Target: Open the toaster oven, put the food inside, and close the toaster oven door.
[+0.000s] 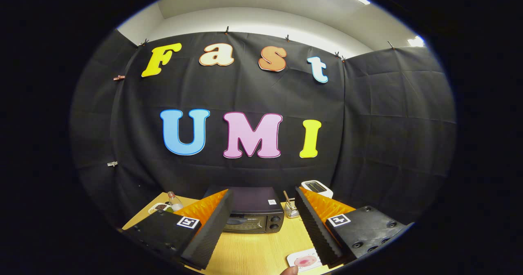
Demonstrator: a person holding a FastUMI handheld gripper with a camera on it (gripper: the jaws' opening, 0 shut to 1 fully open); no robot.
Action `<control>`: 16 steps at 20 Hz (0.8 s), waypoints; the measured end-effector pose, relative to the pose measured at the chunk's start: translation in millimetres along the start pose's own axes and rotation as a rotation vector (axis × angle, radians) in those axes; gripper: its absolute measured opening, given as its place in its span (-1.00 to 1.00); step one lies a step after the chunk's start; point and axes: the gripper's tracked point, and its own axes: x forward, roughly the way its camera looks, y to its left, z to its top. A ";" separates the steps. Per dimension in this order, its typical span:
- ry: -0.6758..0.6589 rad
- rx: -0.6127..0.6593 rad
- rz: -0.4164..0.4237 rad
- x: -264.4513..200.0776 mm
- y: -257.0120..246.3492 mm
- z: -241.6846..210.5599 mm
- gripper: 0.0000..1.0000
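Item: your tongs [261, 230]. They stand wide apart with nothing between the pads, raised above the near part of the wooden surface [253, 252]. Each finger carries a small square marker tag.

Item: toaster oven [254, 212]. Dark body, set at the far side of the surface against the booth's black cloth wall, beyond the tongs and seen through the gap between them. Its door is shut. Two knobs sit at the right of its front. A small white sticker lies on its top; the print is too small to read.

Item: food [305, 260]. A pinkish piece lying on a white card or plate [295, 258], near you on the surface, just beside the right finger and partly hidden by it.

Item: wire basket [291, 210], right of the oven, holding an upright wooden stick.

Item: white device [317, 188], far right behind the right finger; its face cannot be read.

Item: small clear bottle [175, 201], far left, with a white dish [159, 207] of dark and green contents beside it.

Item: a fingertip [290, 270], nearest you.
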 end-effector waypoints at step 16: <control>0.334 0.046 0.118 150.6 105.7 -188.4 0.96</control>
